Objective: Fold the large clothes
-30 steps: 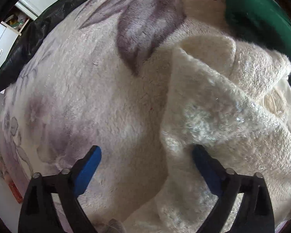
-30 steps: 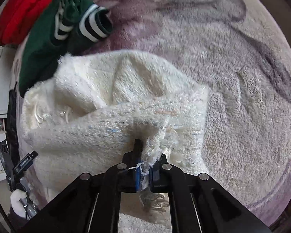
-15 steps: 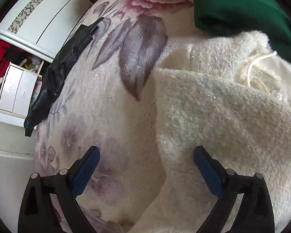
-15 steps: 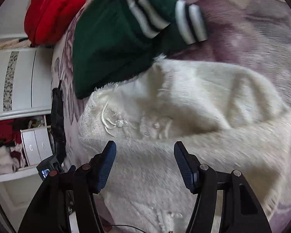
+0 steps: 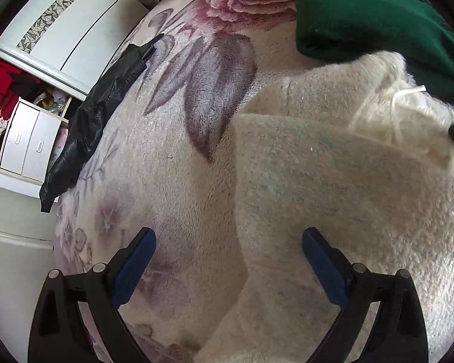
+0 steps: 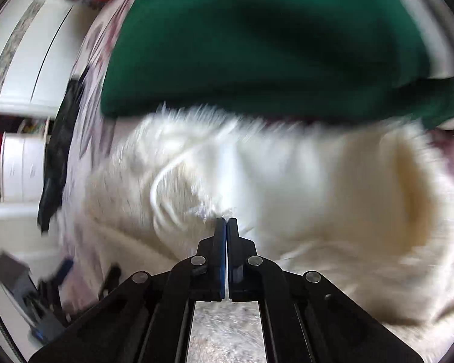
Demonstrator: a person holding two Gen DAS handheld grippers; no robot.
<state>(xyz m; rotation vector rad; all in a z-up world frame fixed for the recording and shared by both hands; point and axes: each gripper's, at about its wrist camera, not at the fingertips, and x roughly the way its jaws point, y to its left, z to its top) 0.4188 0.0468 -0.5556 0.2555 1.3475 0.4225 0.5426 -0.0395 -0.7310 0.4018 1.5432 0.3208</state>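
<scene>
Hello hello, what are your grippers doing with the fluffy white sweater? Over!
Left gripper open, holding nothing. Right gripper shut at white sweater, grip unclear. Green sweater touches its far edge.

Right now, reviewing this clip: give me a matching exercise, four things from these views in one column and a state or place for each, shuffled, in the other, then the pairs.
Things:
1. left gripper
2. right gripper
3. green garment
4. black jacket

States or places:
A. fingers together at the fluffy cream garment
B. along the blanket's edge, beside the white cabinet
C. fingers wide apart, holding nothing
D. just beyond the cream garment, at the top of the view

Pairs: 1-C, 2-A, 3-D, 4-B
</scene>
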